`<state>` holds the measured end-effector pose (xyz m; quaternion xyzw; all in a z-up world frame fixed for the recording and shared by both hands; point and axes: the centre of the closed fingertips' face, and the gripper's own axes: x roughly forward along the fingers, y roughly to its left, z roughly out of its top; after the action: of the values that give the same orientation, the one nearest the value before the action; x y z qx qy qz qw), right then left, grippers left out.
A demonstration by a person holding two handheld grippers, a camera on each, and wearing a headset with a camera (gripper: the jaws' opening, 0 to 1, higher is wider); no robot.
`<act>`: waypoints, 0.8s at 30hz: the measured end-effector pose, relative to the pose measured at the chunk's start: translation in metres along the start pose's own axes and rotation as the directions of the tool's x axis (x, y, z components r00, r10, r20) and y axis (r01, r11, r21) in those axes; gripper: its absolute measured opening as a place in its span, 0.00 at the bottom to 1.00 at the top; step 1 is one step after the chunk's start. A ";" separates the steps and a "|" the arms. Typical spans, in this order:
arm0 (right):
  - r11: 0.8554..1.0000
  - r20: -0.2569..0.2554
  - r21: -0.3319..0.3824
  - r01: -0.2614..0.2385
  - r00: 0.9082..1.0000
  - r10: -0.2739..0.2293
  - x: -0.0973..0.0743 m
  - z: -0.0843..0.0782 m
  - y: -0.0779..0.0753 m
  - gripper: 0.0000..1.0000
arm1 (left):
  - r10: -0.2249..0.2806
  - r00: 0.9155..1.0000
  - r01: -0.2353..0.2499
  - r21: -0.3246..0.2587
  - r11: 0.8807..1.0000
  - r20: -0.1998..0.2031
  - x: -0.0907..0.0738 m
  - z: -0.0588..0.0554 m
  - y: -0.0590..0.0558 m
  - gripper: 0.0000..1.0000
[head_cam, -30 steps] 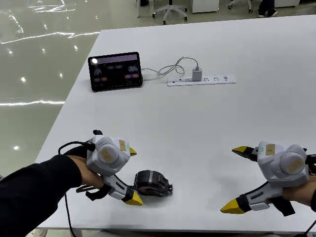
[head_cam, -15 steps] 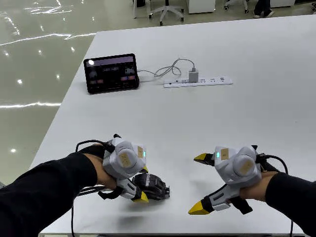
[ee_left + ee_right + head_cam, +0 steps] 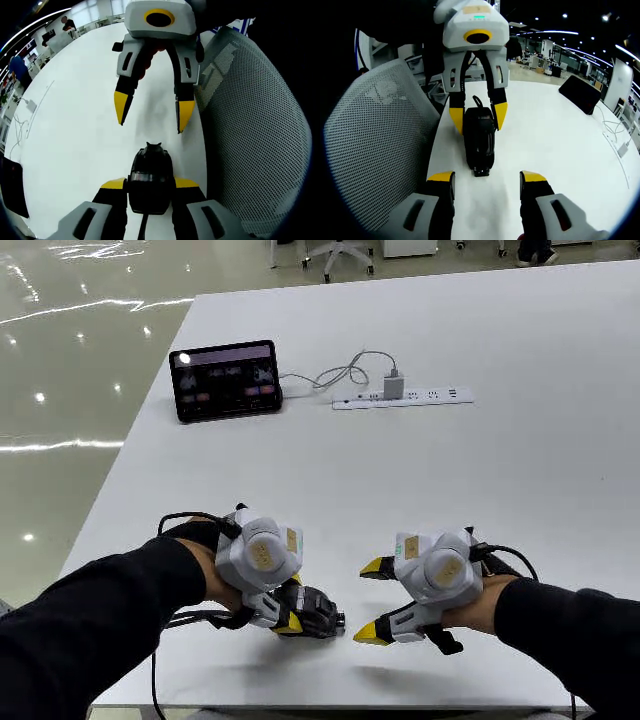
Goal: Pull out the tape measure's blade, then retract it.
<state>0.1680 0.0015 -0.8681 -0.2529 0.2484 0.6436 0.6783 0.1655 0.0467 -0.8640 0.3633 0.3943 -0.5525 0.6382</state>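
Note:
A black tape measure [image 3: 320,612] lies near the front edge of the white table [image 3: 420,470]. My left gripper [image 3: 297,613] is shut on its body, and in the left gripper view the case [image 3: 150,172] sits tight between the yellow tips of that gripper [image 3: 150,183]. In the right gripper view the tape measure [image 3: 479,140] points its blade end toward my right gripper [image 3: 487,176], which stands open a short way off. In the head view the right gripper [image 3: 370,598] is just right of the tape measure, not touching it. No blade is out.
A dark tablet [image 3: 225,380] stands at the back left. A white power strip [image 3: 400,397] with a charger and cable lies behind it to the right. A grey mesh chair back [image 3: 250,125] is close to the table's front edge.
My left gripper has slid right over the tape measure and shut on it. My right gripper has come in from the right and stopped open just in front of it.

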 end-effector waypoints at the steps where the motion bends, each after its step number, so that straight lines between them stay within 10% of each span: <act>1: 1.000 -0.007 -0.002 -0.002 1.000 0.002 0.004 0.000 0.000 0.46 | 0.003 1.000 -0.003 0.010 1.000 -0.006 0.001 0.000 0.000 0.30; 24: 0.997 -0.077 -0.074 -0.035 0.997 0.029 0.034 -0.012 0.008 0.10 | 0.012 1.000 -0.013 -0.010 1.000 -0.018 0.000 -0.002 0.002 0.30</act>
<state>0.1611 0.0189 -0.8998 -0.2986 0.2535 0.6532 0.6481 0.1678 0.0486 -0.8651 0.3672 0.4006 -0.5432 0.6400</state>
